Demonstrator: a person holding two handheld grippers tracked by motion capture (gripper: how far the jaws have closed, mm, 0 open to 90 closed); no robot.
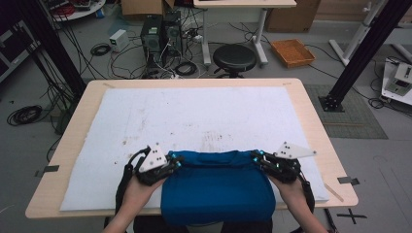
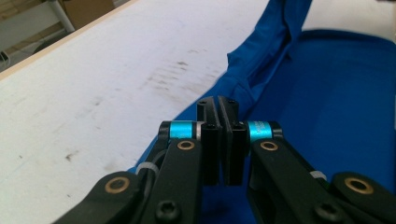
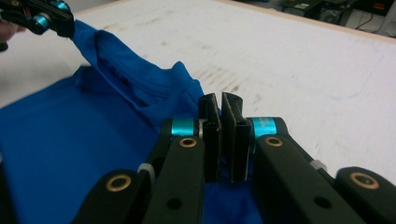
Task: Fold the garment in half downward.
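A blue garment [image 1: 216, 187] lies folded at the near edge of the white mat [image 1: 194, 111], its front hanging over the table edge. My left gripper [image 1: 174, 160] is shut on the garment's far left corner, and my right gripper [image 1: 255, 156] is shut on its far right corner. In the left gripper view the jaws [image 2: 218, 105] press together over the blue cloth [image 2: 327, 93], whose edge rises in a fold ahead. In the right gripper view the jaws [image 3: 220, 100] pinch the cloth [image 3: 70, 135], and the left gripper [image 3: 60, 23] holds the other corner lifted off the mat.
The wooden table [image 1: 313, 116] carries the stained white mat, bare beyond the garment. Behind the table stand a black stool [image 1: 234, 57], computer towers [image 1: 160, 31], cables and an orange tray [image 1: 293, 52]. Black frame posts [image 1: 357, 58] flank the table.
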